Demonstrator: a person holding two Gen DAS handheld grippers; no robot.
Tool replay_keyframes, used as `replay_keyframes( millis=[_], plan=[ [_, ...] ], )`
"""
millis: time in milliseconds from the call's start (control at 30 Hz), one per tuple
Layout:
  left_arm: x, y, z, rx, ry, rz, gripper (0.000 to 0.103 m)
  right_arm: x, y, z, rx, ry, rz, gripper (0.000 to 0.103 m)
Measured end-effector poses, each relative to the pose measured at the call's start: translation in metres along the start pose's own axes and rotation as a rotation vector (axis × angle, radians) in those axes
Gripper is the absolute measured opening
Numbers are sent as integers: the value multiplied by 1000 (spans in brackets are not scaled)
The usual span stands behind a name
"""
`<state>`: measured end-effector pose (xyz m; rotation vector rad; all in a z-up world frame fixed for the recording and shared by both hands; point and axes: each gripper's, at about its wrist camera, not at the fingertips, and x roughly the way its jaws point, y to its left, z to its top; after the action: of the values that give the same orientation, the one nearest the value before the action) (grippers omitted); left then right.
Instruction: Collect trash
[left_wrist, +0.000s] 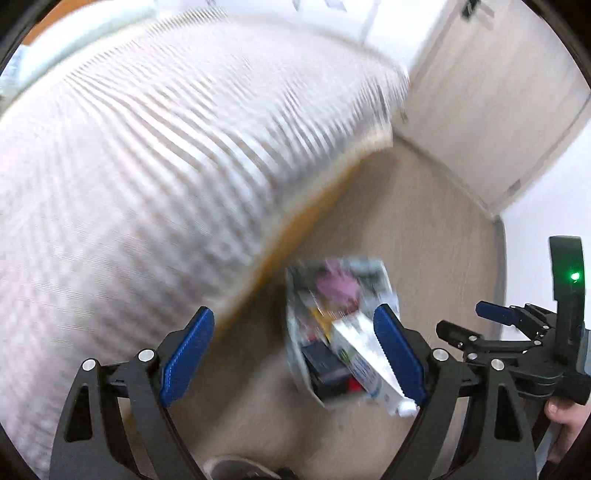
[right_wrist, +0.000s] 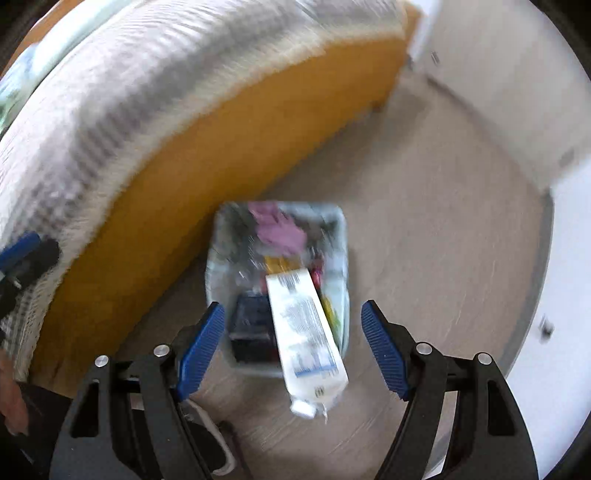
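Striped bed (left_wrist: 155, 155) — wood floor (right_wrist: 424, 206)

White carton (right_wrist: 308, 332) slants (cap down) over full bin (right_wrist: 218, 258).

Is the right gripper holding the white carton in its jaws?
No. The right gripper has its jaws wide apart, and the white carton lies between them untouched, sticking out of the trash bin.

One trash bin (right_wrist: 221, 236) on the floor — inside it, one white carton (right_wrist: 306, 332), one dark box (right_wrist: 251, 325), one pink crumpled piece (right_wrist: 277, 230), something yellow, count unclear through the blur. Two grippers, left (left_wrist: 293, 354) and right (right_wrist: 293, 349) — one bed (right_wrist: 122, 122).
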<state>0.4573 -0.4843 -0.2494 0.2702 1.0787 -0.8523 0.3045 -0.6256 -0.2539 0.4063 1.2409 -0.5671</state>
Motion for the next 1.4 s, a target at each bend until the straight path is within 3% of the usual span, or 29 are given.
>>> replay_keyframes(
  millis=[167,300,367,500,633,767,900,1033,1233,1400],
  plan=[
    [-99,84,11,-148,-209,98,85,-51,81,37,-157,-147,90,73],
    [-171,166,6,-234,-325,228,85,-93,183,64,-329,-255,194,73],
    [-203,209,2,-266,-364,304,86,-112,235,75,-399,-297,263,81],
    [-265,302,-9,-360,-421,450,88,-141,344,100,-487,-339,403,81],
    [-313,383,-11,-417,-457,579,88,-157,448,125,-588,-362,448,81],
    [-349,457,0,-477,-499,634,90,-167,530,156,-618,-382,480,81],
    [-374,514,22,-518,-557,673,91,-170,581,183,-608,-405,504,81],
    [-384,548,48,-517,-603,726,93,-175,615,198,-627,-589,511,81],
    [-383,558,56,-421,-741,764,93,-185,619,208,-529,-825,563,81],
    [-377,556,52,-398,-780,760,94,-188,626,212,-510,-874,561,81]
  ],
)
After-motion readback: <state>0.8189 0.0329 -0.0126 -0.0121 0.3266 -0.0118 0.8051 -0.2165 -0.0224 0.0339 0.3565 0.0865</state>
